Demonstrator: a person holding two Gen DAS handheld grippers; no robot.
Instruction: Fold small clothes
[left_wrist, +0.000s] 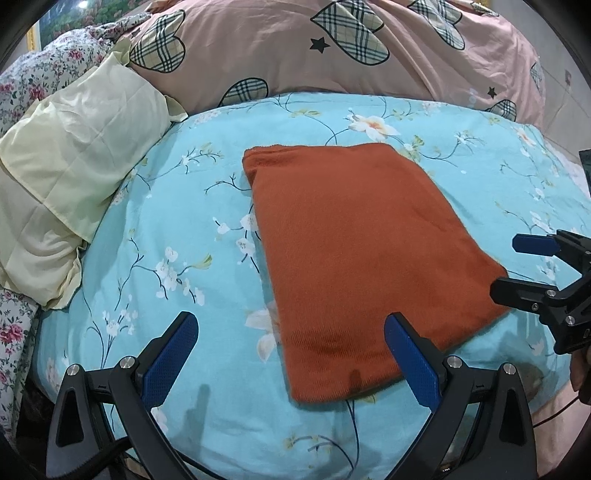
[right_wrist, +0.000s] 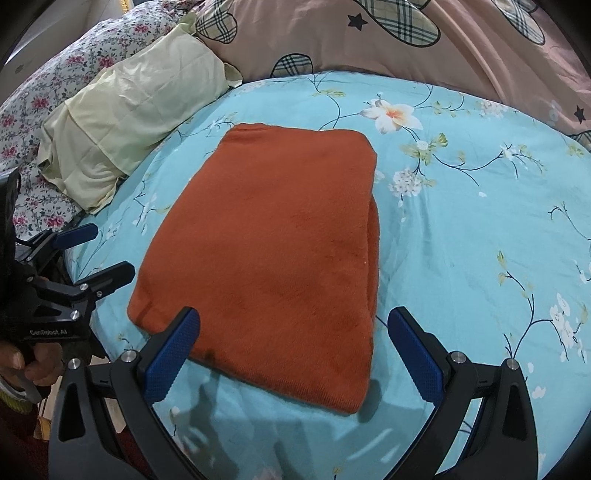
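Observation:
A rust-orange garment (left_wrist: 354, 251) lies folded into a flat rectangle on the light blue floral bedsheet (left_wrist: 177, 206). My left gripper (left_wrist: 291, 328) hovers open over its near left corner, holding nothing. In the right wrist view the same orange garment (right_wrist: 273, 251) fills the middle, its layered folded edge on the right side. My right gripper (right_wrist: 293, 325) is open above the garment's near edge, empty. The right gripper (left_wrist: 517, 266) also shows at the far right of the left wrist view, and the left gripper (right_wrist: 103, 254) at the left of the right wrist view, both with fingers apart.
A pale yellow pillow (left_wrist: 70, 181) lies at the left. A pink quilt with plaid hearts (left_wrist: 332, 51) is piled at the back, with a rose-print fabric (left_wrist: 33, 77) at far left. A hand (right_wrist: 33, 365) grips the left tool's handle. Blue sheet (right_wrist: 480, 221) stretches right of the garment.

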